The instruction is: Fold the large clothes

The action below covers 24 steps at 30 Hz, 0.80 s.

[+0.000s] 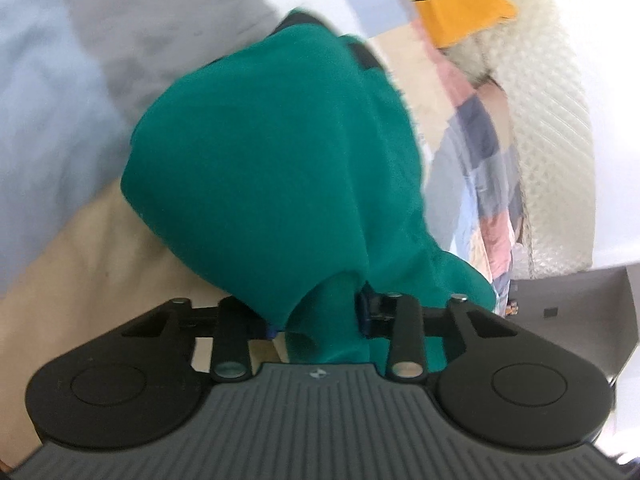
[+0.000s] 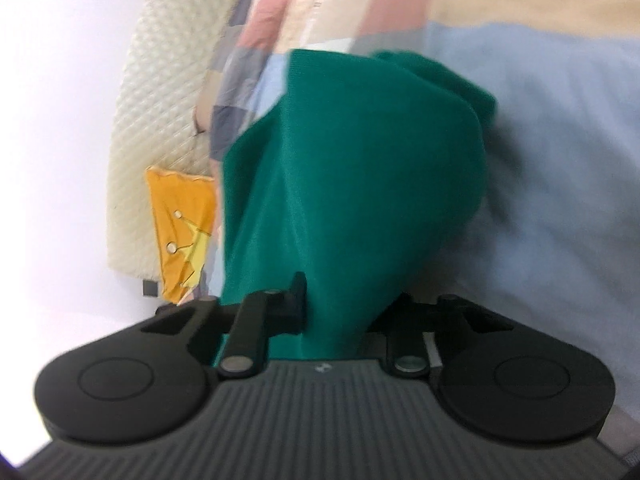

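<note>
One green garment [image 1: 280, 168] shows in both wrist views, bunched and lifted in the middle of each picture. Two grippers are in play, the left gripper [image 1: 320, 316] and the right gripper [image 2: 340, 312], one to each view, each with two fingers closed on the green cloth. Farther off lie one orange cushion [image 1: 460, 4], at the far right in the left wrist view, one patchwork quilt [image 2: 256, 36] and one cream textured headboard [image 2: 160, 100].
</note>
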### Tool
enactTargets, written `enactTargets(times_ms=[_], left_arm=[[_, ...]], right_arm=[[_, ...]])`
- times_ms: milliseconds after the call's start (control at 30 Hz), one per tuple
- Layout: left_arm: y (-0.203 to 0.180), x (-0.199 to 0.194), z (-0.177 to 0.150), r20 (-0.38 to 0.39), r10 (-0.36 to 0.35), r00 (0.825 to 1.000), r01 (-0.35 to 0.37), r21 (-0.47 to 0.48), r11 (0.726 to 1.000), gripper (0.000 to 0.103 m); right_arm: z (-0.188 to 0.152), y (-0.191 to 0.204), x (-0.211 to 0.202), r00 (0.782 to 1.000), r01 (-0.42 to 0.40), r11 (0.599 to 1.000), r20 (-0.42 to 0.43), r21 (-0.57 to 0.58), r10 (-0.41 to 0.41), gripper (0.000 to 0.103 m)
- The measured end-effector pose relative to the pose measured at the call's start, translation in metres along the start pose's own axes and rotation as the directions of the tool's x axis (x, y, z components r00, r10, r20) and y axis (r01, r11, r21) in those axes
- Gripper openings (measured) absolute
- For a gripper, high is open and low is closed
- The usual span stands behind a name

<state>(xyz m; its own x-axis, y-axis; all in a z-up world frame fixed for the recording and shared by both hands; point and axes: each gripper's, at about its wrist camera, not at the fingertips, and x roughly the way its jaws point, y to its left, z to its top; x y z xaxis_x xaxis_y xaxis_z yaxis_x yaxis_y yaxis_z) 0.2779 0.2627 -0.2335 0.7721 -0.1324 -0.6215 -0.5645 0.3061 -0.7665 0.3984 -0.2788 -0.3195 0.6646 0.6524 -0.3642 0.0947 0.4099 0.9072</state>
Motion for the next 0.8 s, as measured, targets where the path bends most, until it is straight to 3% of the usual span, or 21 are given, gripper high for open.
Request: enactTargets(times_ms=[200, 400, 567, 800], left_arm=[[-0.024, -0.028, -0.008, 0.101, -0.032, 0.994, 0.019, 0.124, 0.992, 0.025], [-0.033, -0.066, -0.014, 0.126, -0.07, 0.99, 0.052, 0.143, 0.988, 0.02], [-0.042, -0.105, -0.041, 0.129, -0.084, 0.988, 0.056, 0.207, 0.977, 0.019], [-0.025, -0.185, -0.097, 0.129, -0.121, 0.984, 0.082, 0.269, 0.96, 0.017]], right_arm=[[-0.003, 0.031, -0.022, 0.998, -0.058, 0.992, -0.004, -0.108, 0.058, 0.019], [-0.008, 0.046, -0.047, 0.998, -0.063, 0.979, -0.031, -0.192, 0.058, 0.019], [-0.006, 0.054, -0.082, 0.998, -0.053, 0.973, -0.051, -0.223, 0.043, 0.019], [-0.02, 0.052, -0.151, 0.999, -0.018, 0.972, -0.044, -0.236, 0.007, 0.019]])
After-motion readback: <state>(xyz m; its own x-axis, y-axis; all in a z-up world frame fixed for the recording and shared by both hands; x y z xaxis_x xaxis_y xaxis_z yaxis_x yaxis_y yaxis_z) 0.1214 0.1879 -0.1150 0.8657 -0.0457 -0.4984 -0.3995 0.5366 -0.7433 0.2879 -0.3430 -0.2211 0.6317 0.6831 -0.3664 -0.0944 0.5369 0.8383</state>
